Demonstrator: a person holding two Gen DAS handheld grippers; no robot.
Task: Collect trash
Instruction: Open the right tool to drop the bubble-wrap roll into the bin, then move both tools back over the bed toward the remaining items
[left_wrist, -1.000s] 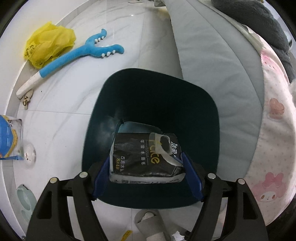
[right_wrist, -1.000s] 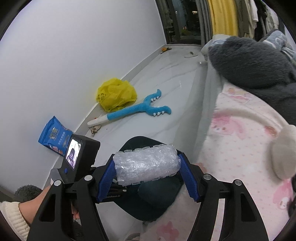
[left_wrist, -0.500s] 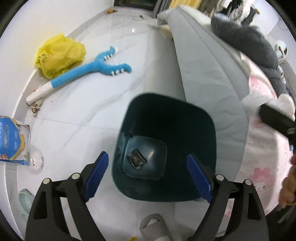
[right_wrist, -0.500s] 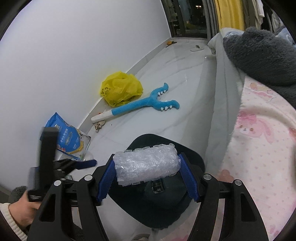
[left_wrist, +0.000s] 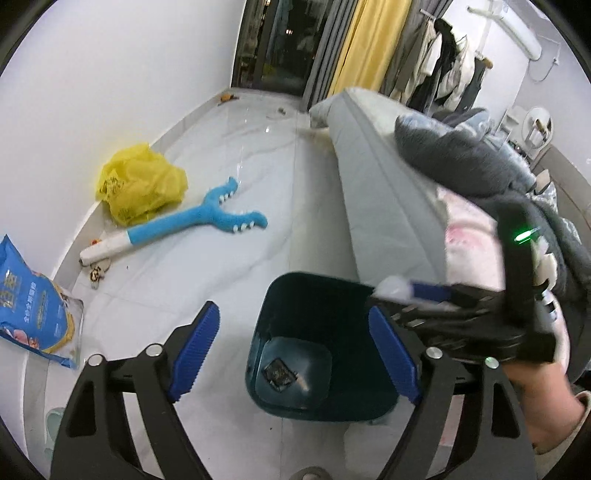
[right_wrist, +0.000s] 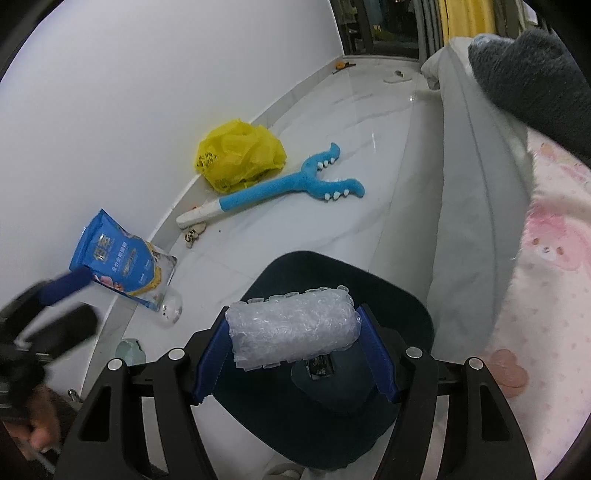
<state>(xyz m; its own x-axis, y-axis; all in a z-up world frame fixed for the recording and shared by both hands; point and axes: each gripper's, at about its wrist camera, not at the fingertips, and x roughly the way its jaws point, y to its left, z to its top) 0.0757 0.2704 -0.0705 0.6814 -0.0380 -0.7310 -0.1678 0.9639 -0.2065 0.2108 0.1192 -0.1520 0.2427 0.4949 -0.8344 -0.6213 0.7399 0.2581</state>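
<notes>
A dark teal trash bin (left_wrist: 325, 310) stands on the white floor beside the bed. A black tissue packet (left_wrist: 277, 371) lies at its bottom. My left gripper (left_wrist: 295, 354) hangs above the bin's near side; its jaws are closing with nothing between them. My right gripper (right_wrist: 295, 345) is shut on a roll of bubble wrap (right_wrist: 293, 328) and holds it over the bin (right_wrist: 402, 310). In the left wrist view the right gripper (left_wrist: 424, 291) comes in from the right above the bin's rim, with a hand (left_wrist: 539, 402) behind it.
On the floor by the wall lie a yellow plastic bag (left_wrist: 138, 182), a blue plush toy (left_wrist: 199, 221) and a blue snack bag (left_wrist: 31, 306). A bed with a grey side (left_wrist: 384, 199), a pink sheet and a dark blanket (left_wrist: 461, 155) borders the bin on the right.
My left gripper let go of the black tissue packet, which dropped to the bin's bottom, then rose and tilted up. The right gripper carried the bubble wrap down over the bin.
</notes>
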